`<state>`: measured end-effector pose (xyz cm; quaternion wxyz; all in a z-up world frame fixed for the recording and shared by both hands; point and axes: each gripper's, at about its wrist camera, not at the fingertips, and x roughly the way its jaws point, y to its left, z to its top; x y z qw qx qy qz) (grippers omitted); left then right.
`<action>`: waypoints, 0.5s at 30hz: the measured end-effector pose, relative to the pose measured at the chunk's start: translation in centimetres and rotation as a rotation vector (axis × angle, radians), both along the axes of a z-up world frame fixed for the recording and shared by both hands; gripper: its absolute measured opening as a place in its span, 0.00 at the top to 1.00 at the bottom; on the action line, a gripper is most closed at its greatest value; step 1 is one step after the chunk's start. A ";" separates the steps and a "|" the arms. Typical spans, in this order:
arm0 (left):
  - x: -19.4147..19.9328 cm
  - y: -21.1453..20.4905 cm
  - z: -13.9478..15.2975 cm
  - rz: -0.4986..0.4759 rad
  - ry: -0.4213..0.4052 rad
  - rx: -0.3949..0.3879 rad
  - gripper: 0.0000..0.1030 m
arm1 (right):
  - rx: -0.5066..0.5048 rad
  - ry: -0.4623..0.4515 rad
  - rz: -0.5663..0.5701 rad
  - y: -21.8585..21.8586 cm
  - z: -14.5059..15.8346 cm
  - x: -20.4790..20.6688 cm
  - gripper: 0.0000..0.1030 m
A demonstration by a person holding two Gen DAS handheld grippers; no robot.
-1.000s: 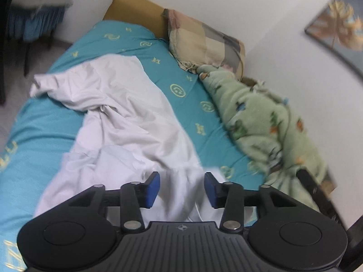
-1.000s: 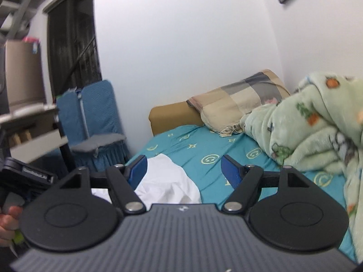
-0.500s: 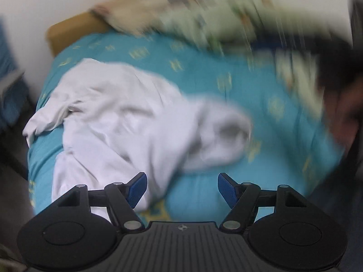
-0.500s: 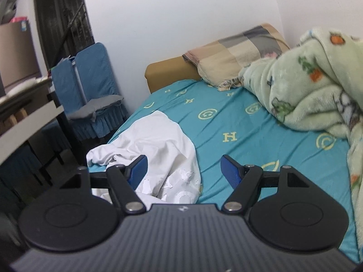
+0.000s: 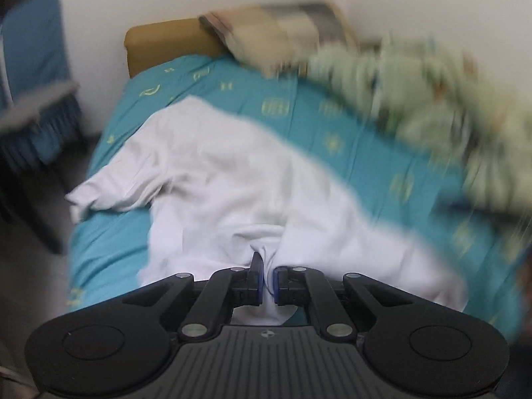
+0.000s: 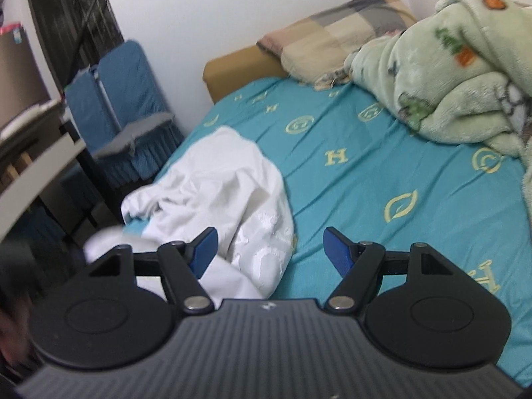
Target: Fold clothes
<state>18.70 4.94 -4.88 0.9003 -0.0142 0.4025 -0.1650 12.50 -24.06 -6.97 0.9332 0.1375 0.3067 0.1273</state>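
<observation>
My left gripper (image 5: pixel 267 282) has its fingers pinched shut on a fold of the crumpled white cloth shirt (image 5: pixel 232 193), which lies on the left side of the bed's teal sheet (image 6: pixel 382 179). My right gripper (image 6: pixel 271 249) hangs above that sheet, fingers wide apart and holding nothing.

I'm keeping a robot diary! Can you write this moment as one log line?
left gripper: shut on crumpled white cotton shirt | right gripper: open, above teal patterned bedsheet | fold: not done
</observation>
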 end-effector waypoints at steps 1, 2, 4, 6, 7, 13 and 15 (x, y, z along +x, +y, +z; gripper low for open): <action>1.0 1.0 0.7 0.011 0.007 -0.074 0.94 | -0.008 -0.003 0.014 0.4 -0.2 0.2 0.29; 2.3 1.5 0.4 0.028 0.032 -0.112 0.94 | -0.021 -0.020 0.030 0.8 -0.1 0.1 0.29; 4.9 2.6 -0.8 0.067 0.089 -0.168 0.92 | -0.046 -0.053 0.063 1.5 0.1 -0.2 0.30; 7.3 2.9 -2.7 0.102 0.148 -0.205 0.88 | -0.072 -0.086 0.096 2.3 0.2 -0.5 0.30; 8.5 3.2 -3.8 0.119 0.177 -0.220 0.82 | -0.084 -0.103 0.113 2.6 0.3 -0.6 0.30; 10.1 3.3 -4.2 0.172 0.143 -0.203 0.44 | -0.173 -0.200 0.220 5.1 0.7 -1.5 0.41; 9.1 3.5 -2.7 0.169 0.083 -0.200 0.30 | -0.263 -0.201 0.276 6.7 0.1 -1.8 0.63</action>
